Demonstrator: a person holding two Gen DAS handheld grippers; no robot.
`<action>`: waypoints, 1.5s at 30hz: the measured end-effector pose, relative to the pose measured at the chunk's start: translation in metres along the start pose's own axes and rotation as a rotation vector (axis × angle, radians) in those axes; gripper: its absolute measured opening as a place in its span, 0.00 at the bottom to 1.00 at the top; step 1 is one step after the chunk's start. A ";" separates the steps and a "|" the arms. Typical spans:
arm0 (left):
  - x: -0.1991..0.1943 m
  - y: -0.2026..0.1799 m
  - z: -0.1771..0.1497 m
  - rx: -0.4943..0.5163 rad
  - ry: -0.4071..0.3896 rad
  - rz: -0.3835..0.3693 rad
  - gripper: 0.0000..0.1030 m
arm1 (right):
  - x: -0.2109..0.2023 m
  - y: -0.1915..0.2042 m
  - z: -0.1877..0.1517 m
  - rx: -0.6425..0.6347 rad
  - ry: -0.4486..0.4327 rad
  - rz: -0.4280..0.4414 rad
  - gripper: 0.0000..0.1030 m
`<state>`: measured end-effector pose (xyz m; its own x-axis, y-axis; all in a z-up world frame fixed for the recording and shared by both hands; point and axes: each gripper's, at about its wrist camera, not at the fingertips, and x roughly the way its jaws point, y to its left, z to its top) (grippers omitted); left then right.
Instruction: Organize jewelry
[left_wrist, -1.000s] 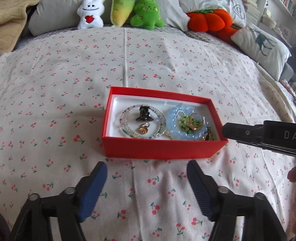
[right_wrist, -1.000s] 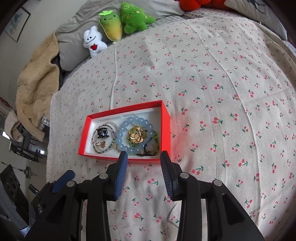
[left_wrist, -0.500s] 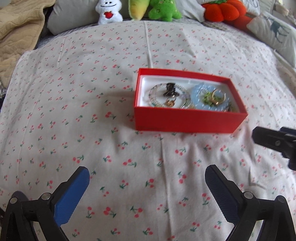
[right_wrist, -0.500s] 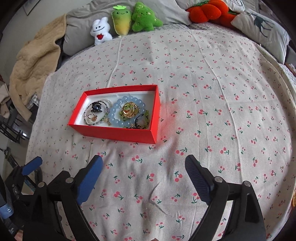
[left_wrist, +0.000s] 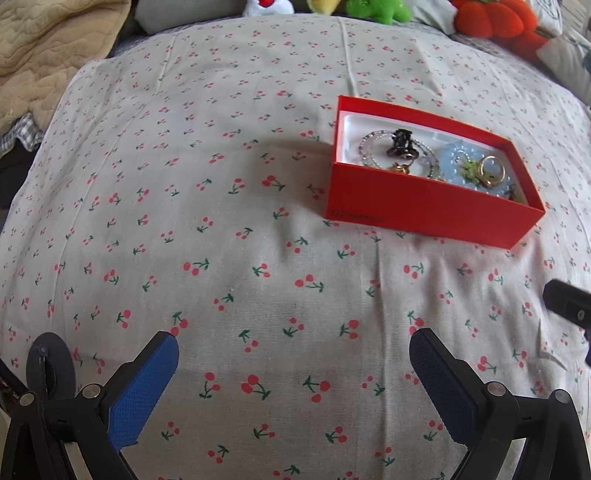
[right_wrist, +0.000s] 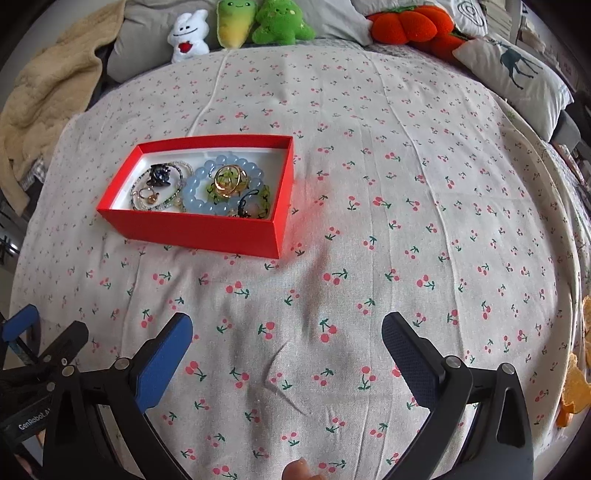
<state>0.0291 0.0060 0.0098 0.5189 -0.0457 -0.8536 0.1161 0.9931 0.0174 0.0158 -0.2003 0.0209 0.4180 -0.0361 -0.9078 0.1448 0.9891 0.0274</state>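
The jewelry (right_wrist: 207, 188) all sits inside the red box (right_wrist: 207, 230) on the bedspread, so the sorting looks finished. Both the left gripper (left_wrist: 293, 363) and right gripper (right_wrist: 287, 343) hang wide open and empty on the near side of the box, well apart from it; any next move looks like just setting them down.

Home bedroom: cherry-print bedsheet (right_wrist: 369, 184), pillows (right_wrist: 513, 74), plush toys (right_wrist: 280, 22).

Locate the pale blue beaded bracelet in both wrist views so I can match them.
Left wrist view: pale blue beaded bracelet upper right, in the right half of the open red cardboard box.
Right wrist view: bracelet upper left, middle of the same box.
Shared landmark: the white plush toy with a red heart, at the top of both.
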 end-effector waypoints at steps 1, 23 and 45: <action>0.000 0.001 0.000 -0.003 0.000 -0.002 1.00 | 0.001 0.001 0.000 -0.002 0.005 0.001 1.00; 0.005 0.000 0.000 -0.003 0.023 -0.005 1.00 | 0.012 0.004 -0.004 -0.006 0.037 -0.020 1.00; 0.008 -0.001 -0.001 -0.002 0.033 -0.002 1.00 | 0.011 0.008 -0.005 -0.028 0.032 -0.043 1.00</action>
<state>0.0319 0.0047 0.0027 0.4902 -0.0444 -0.8704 0.1152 0.9932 0.0142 0.0169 -0.1924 0.0087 0.3834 -0.0741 -0.9206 0.1368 0.9903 -0.0227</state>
